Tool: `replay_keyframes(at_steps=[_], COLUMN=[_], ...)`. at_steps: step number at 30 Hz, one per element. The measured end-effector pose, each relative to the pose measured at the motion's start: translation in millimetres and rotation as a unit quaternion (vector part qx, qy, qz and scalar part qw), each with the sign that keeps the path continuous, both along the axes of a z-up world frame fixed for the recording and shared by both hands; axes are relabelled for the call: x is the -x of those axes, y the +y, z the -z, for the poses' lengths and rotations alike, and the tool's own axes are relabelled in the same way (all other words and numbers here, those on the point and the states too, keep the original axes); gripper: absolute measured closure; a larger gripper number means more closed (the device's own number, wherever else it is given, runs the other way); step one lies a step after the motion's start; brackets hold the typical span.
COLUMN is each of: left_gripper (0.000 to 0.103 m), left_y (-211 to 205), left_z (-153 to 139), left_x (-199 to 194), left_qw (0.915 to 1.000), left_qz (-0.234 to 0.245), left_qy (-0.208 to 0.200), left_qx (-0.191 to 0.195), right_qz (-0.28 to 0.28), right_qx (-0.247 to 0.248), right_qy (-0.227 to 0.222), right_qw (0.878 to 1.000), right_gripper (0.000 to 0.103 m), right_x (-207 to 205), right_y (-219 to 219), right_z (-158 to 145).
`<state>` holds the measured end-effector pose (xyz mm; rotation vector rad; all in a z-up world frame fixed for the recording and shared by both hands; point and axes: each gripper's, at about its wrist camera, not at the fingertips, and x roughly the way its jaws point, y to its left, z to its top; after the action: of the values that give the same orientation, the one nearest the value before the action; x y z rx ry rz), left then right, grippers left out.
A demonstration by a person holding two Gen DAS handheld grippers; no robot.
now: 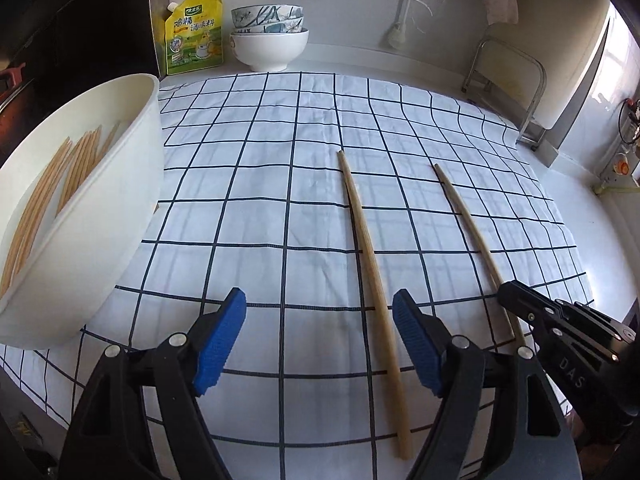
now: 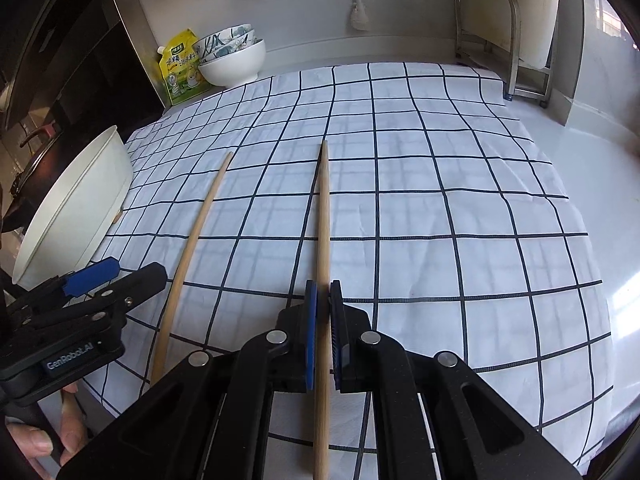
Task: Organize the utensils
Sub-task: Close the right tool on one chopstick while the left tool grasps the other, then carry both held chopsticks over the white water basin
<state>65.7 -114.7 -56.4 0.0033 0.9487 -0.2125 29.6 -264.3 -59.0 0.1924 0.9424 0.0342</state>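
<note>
Two long pale wooden chopsticks lie on the checked cloth, side by side but apart, tips pointing toward the top of the frame. The left chopstick (image 1: 370,276) lies flat in the lower centre. The right chopstick (image 2: 323,240) runs up the middle of the right wrist view. More chopsticks (image 1: 52,188) lie bundled in the white tub (image 1: 100,240) at the left edge.

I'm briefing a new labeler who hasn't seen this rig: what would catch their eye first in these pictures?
Two long wooden chopsticks on the checked cloth: the right gripper is shut on the right chopstick, while the left chopstick lies free just inside the open left gripper. At the far left, a tilted white bowl holds more chopsticks.
</note>
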Motion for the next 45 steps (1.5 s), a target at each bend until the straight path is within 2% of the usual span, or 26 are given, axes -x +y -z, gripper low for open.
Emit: replay_keyframes(at_steps=[2, 3, 10, 14, 18, 21, 23, 24, 26, 28, 29, 38, 45], left_gripper=[0.028, 0.027, 0.024, 0.022, 0.022, 0.035, 0.054, 0.058, 0.079, 0.092, 0.095, 0.096, 0.096], left_y=[-3.6, -5.7, -7.5, -9.9, -15.2, -18.1, -21.4, -23.9, -28.4, -32.6, -33.6, -17.6, 6.3], left_z=[2.6, 3.2, 6.7, 11.2, 12.8, 12.0, 10.0, 9.2, 8.3, 8.3, 8.1, 0.9, -39.5], left_x=[-2.6, -3.5, -9.0, -11.1, -11.3, -9.0, -6.8, -5.4, -2.4, 1.3, 2.4, 6.4, 9.6], left_qw=[1.0, 1.0, 0.9999, 0.9997, 0.9992, 0.9988, 0.9989, 0.9989, 0.9986, 0.9983, 0.9982, 0.9991, 0.9979], left_qz=[-0.001, -0.001, -0.011, -0.014, -0.014, -0.008, 0.003, 0.009, 0.021, 0.034, 0.038, 0.042, 0.041], left_qy=[0.001, 0.0, -0.004, -0.004, -0.008, -0.019, -0.021, -0.021, -0.023, -0.023, -0.022, 0.0, -0.03], left_qx=[-0.004, -0.006, -0.012, -0.021, -0.036, -0.043, -0.041, -0.041, -0.042, -0.041, -0.041, 0.002, 0.039], right_qz=[-0.001, -0.001, -0.004, 0.001, -0.005, -0.005, -0.006, -0.008, -0.014, -0.02, -0.021, 0.002, 0.001], right_qx=[-0.002, -0.002, 0.01, 0.019, 0.032, 0.041, 0.053, 0.064, 0.086, 0.089, 0.086, 0.029, 0.004], right_qy=[-0.001, -0.001, -0.005, -0.008, -0.01, -0.012, -0.014, -0.015, -0.015, -0.016, -0.016, -0.028, -0.053], right_qw=[1.0, 1.0, 1.0, 1.0, 0.999, 0.999, 0.998, 0.998, 0.996, 0.996, 0.996, 0.999, 0.999], right_gripper=[0.095, 0.09, 0.089, 0.079, 0.077, 0.077, 0.077, 0.077, 0.077, 0.084, 0.097, 0.097, 0.097], right_x=[0.5, 0.5, -0.8, -2.4, -3.1, -4.2, -4.6, -4.8, -5.0, -5.0, -5.1, 1.2, 3.8], right_y=[-1.2, -1.6, 1.1, -0.2, 3.2, 4.7, 7.5, 10.2, 16.0, 18.1, 17.8, 3.1, 16.1], right_z=[-0.7, -1.1, 0.1, 0.1, 0.8, 1.3, 1.7, 2.1, 3.0, 2.9, 2.7, -5.7, -29.1])
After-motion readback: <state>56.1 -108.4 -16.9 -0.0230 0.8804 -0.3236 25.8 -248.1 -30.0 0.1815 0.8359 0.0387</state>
